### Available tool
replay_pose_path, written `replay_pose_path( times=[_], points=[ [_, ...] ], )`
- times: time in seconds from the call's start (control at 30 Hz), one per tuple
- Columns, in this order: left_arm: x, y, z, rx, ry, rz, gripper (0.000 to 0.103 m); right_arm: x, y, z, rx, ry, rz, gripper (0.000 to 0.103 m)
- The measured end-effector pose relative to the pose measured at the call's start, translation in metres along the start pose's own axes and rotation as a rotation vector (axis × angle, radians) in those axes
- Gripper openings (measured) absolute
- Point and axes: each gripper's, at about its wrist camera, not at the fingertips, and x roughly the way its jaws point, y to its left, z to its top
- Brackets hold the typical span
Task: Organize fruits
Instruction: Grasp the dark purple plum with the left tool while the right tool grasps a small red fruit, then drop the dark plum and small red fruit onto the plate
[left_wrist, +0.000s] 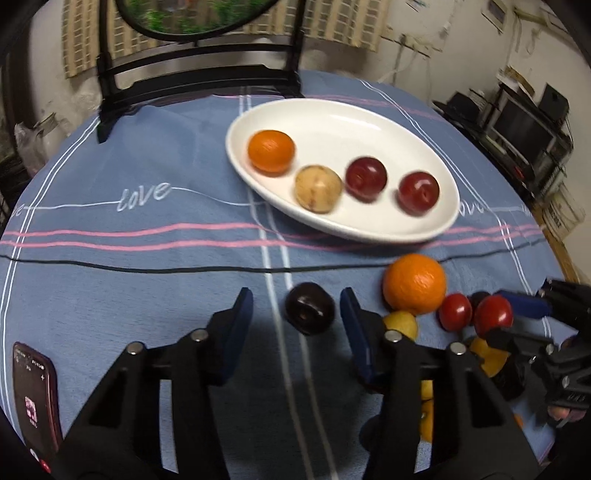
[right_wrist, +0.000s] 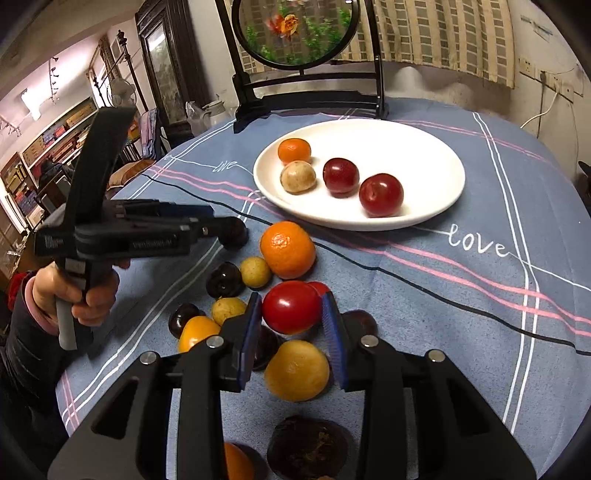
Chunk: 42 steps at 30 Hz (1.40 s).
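A white oval plate (left_wrist: 369, 122) (right_wrist: 424, 155) holds an orange (left_wrist: 270, 150), a tan fruit (left_wrist: 317, 188) and two red plums (left_wrist: 365, 178). My left gripper (left_wrist: 296, 308) is open, its blue pads on either side of a dark plum (left_wrist: 309, 308) on the cloth. My right gripper (right_wrist: 291, 314) has its pads touching the sides of a red tomato (right_wrist: 291, 306) in the loose pile. A big orange (right_wrist: 288, 249) (left_wrist: 414, 283) lies beside that pile.
The pile also has yellow fruits (right_wrist: 296, 370), dark plums (right_wrist: 224, 280) and small tan fruits (right_wrist: 255, 272). A phone (left_wrist: 35, 398) lies at the near left. A black stand with a round picture (right_wrist: 306, 88) stands behind the plate. The blue cloth (left_wrist: 129, 277) covers a round table.
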Motion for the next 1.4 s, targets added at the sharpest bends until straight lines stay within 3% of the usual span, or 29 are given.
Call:
replay_pose_path(
  times=[0.4,0.57,0.73,0.97,1.1,1.2,1.27,1.3,1.33,1.4],
  points=[
    [0.018,-0.01,-0.006,0.056,0.024,0.053,0.046,-0.001,0.002,0.0,-0.005,-0.006,0.0,0.035],
    [0.017,-0.015,-0.007,0.078,0.011,0.056,0.032,-0.001,0.001,0.001,0.001,-0.014,-0.008,0.035],
    [0.013,-0.015,-0.006,0.066,0.009,0.047,0.032,-0.007,-0.006,0.008,0.027,-0.069,-0.018,0.035],
    [-0.011,-0.021,0.039,0.014,-0.117,-0.01,0.032,0.006,-0.041,0.049,0.121,-0.175,-0.087,0.035],
    [0.003,-0.033,0.061,0.02,-0.135,-0.011,0.032,0.026,-0.065,0.067,0.184,-0.197,-0.131,0.035],
    [0.018,-0.042,0.071,0.023,-0.121,-0.02,0.032,0.04,-0.08,0.074,0.226,-0.184,-0.104,0.035],
    [0.022,-0.044,0.075,0.029,-0.111,-0.008,0.039,0.041,-0.08,0.076,0.224,-0.178,-0.112,0.043],
    [0.021,-0.045,0.074,0.032,-0.105,0.009,0.051,0.039,-0.079,0.076,0.22,-0.172,-0.121,0.051],
    [0.016,-0.044,0.073,0.035,-0.116,0.02,0.072,0.035,-0.078,0.076,0.22,-0.174,-0.12,0.052],
    [-0.002,-0.042,0.067,0.05,-0.178,0.04,0.074,0.023,-0.074,0.073,0.21,-0.174,-0.093,0.053]
  ],
)
